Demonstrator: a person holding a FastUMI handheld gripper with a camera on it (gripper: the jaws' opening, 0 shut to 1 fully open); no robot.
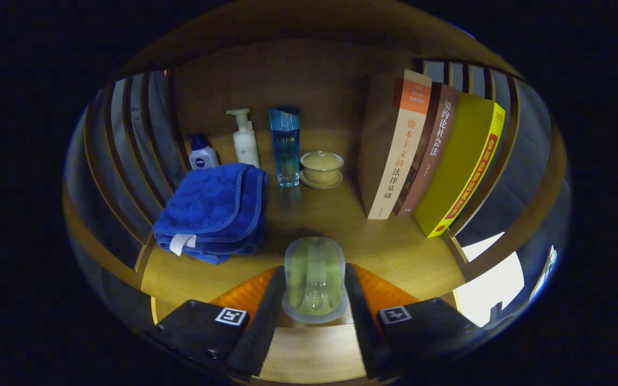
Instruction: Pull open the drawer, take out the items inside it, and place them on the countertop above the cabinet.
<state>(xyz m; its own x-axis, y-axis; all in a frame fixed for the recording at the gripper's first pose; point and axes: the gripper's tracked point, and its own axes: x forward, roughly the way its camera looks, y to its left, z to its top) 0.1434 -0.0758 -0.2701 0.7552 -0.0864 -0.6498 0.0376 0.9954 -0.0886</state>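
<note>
While clamped on both sides by the fingers [314, 300], clear plastic pouch [314, 273] above the bench [395, 252]: light, squishy, best gripped mid-body.

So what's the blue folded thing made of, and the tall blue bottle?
The blue towel looks like soft fleecy cloth: fuzzy surface, stitched edges, a sewn tag. The tall blue bottle seems to be clear glass or hard plastic; it is see-through and glossy. The hand-held gripper grips a pale translucent item, probably plastic.
</note>
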